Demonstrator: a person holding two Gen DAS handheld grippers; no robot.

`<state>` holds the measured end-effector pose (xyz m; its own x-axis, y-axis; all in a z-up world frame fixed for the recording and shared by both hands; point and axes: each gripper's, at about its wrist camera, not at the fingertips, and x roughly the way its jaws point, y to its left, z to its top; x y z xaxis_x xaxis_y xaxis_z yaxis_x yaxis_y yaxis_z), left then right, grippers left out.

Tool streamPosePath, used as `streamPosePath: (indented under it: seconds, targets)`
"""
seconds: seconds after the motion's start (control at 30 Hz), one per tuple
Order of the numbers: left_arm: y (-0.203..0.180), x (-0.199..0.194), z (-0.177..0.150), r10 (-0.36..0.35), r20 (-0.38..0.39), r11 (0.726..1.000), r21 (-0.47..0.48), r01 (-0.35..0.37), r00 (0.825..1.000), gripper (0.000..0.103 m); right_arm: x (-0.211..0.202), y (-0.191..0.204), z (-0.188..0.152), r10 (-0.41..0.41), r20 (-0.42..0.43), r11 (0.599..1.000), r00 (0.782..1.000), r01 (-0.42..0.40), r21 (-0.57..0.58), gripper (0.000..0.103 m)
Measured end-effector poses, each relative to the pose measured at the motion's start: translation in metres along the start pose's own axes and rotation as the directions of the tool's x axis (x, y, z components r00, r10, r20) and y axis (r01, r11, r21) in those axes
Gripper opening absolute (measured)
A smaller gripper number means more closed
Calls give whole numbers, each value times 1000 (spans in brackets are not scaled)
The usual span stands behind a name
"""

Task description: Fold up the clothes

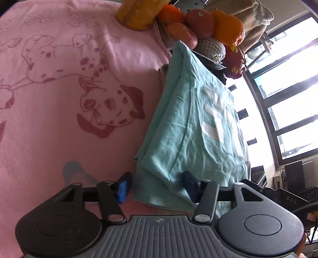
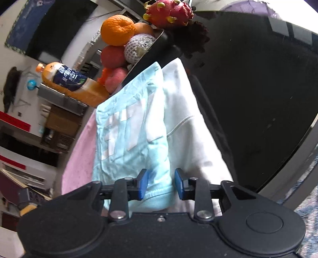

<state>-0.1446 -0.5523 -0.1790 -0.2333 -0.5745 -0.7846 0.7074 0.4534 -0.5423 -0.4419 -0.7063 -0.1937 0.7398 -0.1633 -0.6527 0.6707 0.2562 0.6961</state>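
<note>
A light teal T-shirt (image 1: 190,127) with white lettering lies folded on the pink dog-print cloth (image 1: 59,89). My left gripper (image 1: 157,186) is open, its jaws either side of the shirt's near corner. In the right wrist view the same teal shirt (image 2: 127,135) lies on top of a white garment (image 2: 188,129). My right gripper (image 2: 161,183) is open, its blue pads (image 2: 143,184) astride the shirt's near hem edge, not clamped on it.
A fruit tray (image 2: 157,39) with oranges (image 2: 117,29), apples and a dragon fruit (image 2: 169,12) stands at the shirt's far end. An orange juice bottle (image 2: 73,83) lies beside it. A dark glossy table surface (image 2: 258,79) lies to the right. Windows (image 1: 288,89) are beyond.
</note>
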Motion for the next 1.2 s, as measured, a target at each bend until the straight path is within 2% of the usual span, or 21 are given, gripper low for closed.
streamPosePath:
  seconds: [0.07,0.1,0.13,0.17,0.27,0.33,0.5,0.57,0.73,0.8,0.83,0.9,1.0,1.07,1.13,1.17,1.2]
  targets:
    - [-4,0,0,-1,-3,1000,9,1,1000,32,5,0,-4,10,3,1000,1000,-10,-2,29]
    - [-8,-2,-1,10,4,1000,19,-10,1000,29,7,4,-6,0,15,1000,1000,1,-14,25]
    - [-13,-5,-1,29,9,999,39,-30,1000,23,7,7,-7,-9,26,1000,1000,10,-23,10]
    - [-18,-9,0,52,12,997,59,-53,999,18,6,11,-7,-12,35,1000,999,13,-22,10]
    - [-37,-19,5,106,15,988,107,-107,994,14,-5,26,-3,-9,63,1000,998,10,-18,7]
    - [-52,-32,10,114,31,985,130,-117,993,13,-17,39,4,5,81,1000,997,-3,-16,7]
    - [-80,-63,12,62,80,982,172,-75,995,13,-59,72,16,9,152,997,988,4,-82,7]
    - [-83,-59,4,63,71,980,184,-75,995,14,-73,77,12,-2,176,993,984,22,-114,7]
    - [-60,-15,-20,125,-9,981,149,-123,992,23,-64,50,-3,-106,170,983,980,129,-128,9]
    - [-49,-15,-29,147,2,980,139,-145,989,29,-49,40,-6,-172,128,968,977,192,-164,16]
    - [-45,-18,-33,146,14,980,135,-147,989,33,-44,37,-7,-202,112,957,973,220,-189,23]
    - [-44,-30,-31,149,47,974,166,-155,988,33,-49,39,-5,-212,127,943,969,237,-232,30]
    - [-60,-44,-18,177,145,947,244,-208,974,33,-60,42,3,-206,157,931,966,243,-274,43]
    - [-71,-46,-3,167,181,941,264,-212,969,50,-65,43,18,-192,199,936,961,240,-256,43]
    - [-84,-40,19,168,207,937,271,-222,964,62,-62,43,36,-175,226,945,958,228,-233,42]
    - [-90,-33,32,178,216,935,267,-233,960,64,-58,43,45,-165,235,951,958,218,-221,41]
    - [-95,-27,45,187,225,933,264,-244,956,64,-53,42,54,-155,243,956,957,208,-209,35]
